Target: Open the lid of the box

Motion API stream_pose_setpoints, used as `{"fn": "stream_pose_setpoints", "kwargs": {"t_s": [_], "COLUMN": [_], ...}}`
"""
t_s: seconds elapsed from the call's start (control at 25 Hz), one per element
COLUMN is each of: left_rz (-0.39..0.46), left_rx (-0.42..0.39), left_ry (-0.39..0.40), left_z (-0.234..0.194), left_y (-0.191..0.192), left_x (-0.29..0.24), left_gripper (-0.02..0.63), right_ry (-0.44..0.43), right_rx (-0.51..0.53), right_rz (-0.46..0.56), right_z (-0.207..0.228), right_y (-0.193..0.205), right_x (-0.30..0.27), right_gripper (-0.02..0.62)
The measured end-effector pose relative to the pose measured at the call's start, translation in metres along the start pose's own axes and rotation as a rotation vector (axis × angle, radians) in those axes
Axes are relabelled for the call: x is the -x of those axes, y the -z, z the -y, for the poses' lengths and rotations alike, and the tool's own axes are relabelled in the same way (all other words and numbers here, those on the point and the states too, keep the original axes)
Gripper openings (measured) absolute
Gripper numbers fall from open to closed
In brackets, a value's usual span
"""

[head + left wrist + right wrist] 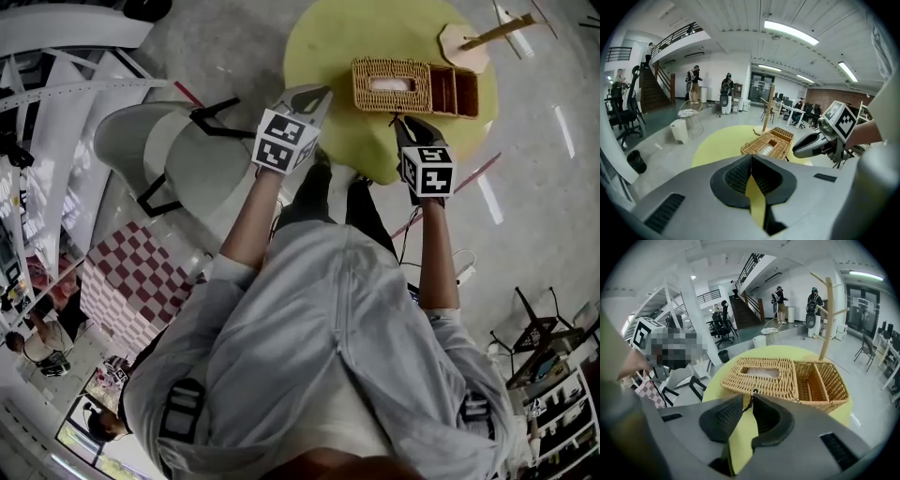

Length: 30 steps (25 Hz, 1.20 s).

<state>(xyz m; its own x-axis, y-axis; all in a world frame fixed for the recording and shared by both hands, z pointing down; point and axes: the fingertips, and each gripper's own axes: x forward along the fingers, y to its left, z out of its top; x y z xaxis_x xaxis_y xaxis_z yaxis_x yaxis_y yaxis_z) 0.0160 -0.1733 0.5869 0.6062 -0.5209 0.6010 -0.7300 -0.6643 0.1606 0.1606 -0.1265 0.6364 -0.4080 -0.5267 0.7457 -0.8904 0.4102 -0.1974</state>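
Note:
A wicker box (414,86) stands on the round yellow table (328,47). Its left part carries a woven lid (761,376) with a slot; its right part is two open compartments (820,383). A thin black loop (753,393) hangs from the lid's near edge. My right gripper (747,400) is just in front of that edge, open by a narrow gap, with the loop at its tips and not pressed. In the head view the right gripper (397,120) is at the box's front. My left gripper (750,158) is shut on nothing, short of the box (768,143), over the table's near edge (322,94).
A wooden stand (469,42) rises behind the box at the table's far side. A grey chair (150,141) stands left of the table, a red-checked cushion (131,272) nearer. Cables lie on the floor at the right (459,267). People stand far off in the hall.

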Motion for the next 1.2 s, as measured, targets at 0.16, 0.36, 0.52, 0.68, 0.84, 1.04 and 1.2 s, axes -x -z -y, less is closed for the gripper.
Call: {"fn": "stream_pose_setpoints", "kwargs": {"t_s": [0.16, 0.36, 0.52, 0.68, 0.84, 1.04, 1.2], "left_rz": [-0.014, -0.035, -0.046, -0.051, -0.047, -0.04, -0.014], "left_rx": [0.012, 0.022, 0.023, 0.019, 0.014, 0.01, 0.021], "left_ry": [-0.009, -0.012, -0.008, -0.001, 0.004, 0.008, 0.004], "left_z": [-0.002, -0.003, -0.005, -0.002, 0.001, 0.0, -0.002], "left_y": [0.009, 0.02, 0.026, 0.027, 0.025, 0.019, 0.007], "left_x": [-0.002, -0.004, -0.007, -0.009, -0.008, -0.007, -0.005], "left_gripper": [0.031, 0.03, 0.03, 0.03, 0.03, 0.031, 0.029], "right_ry": [-0.012, -0.001, -0.002, -0.007, 0.018, 0.041, 0.046], "right_rx": [-0.022, -0.046, -0.082, -0.092, -0.07, -0.054, -0.036], "right_rz": [-0.037, -0.07, -0.085, -0.083, -0.078, -0.081, -0.074], "right_z": [-0.001, -0.001, 0.002, 0.001, 0.002, 0.006, 0.007], "right_y": [0.012, 0.023, 0.027, 0.025, 0.022, 0.019, 0.014], "right_x": [-0.015, -0.03, -0.04, -0.044, -0.042, -0.037, -0.029], "right_gripper": [0.1, 0.118, 0.129, 0.129, 0.082, 0.044, 0.043]}}
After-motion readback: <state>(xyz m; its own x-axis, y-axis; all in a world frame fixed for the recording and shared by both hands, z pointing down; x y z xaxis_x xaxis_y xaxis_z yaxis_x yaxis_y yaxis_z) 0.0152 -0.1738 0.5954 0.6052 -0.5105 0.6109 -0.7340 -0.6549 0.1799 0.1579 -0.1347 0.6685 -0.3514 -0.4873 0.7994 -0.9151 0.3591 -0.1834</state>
